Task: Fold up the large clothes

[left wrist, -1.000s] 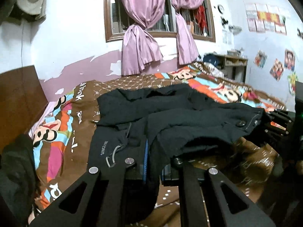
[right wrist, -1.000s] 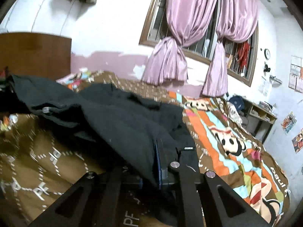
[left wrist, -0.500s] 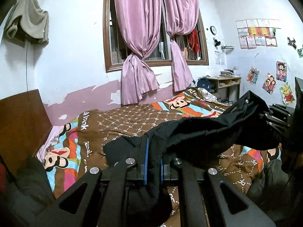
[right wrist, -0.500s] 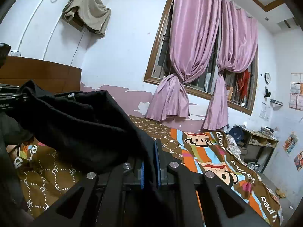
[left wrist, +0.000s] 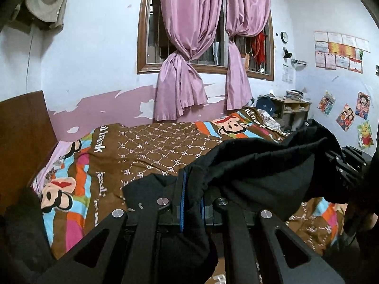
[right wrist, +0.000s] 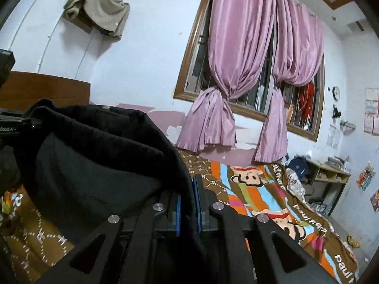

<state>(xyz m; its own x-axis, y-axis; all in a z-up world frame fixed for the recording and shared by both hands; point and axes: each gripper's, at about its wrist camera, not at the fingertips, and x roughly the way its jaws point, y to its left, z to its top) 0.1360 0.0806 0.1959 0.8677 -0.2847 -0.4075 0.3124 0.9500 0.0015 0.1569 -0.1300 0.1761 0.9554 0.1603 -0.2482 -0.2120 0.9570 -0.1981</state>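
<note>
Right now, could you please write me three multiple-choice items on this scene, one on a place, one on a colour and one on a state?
1. Where is the black garment?
A. flat on the bed
B. hanging on the wall
C. held up between both grippers, above the bed

2. What colour are the curtains?
A. green
B. pink-purple
C. white

3. How is the left hand-held gripper?
A. shut on the garment
B. open, holding nothing
C. shut on a pillow

Answers:
1 C: the cloth spans from the left one to the right hand-held gripper, clear of the quilt.
2 B: both tied drapes are pink-purple.
3 A: black fabric is pinched between its blue pads.
</note>
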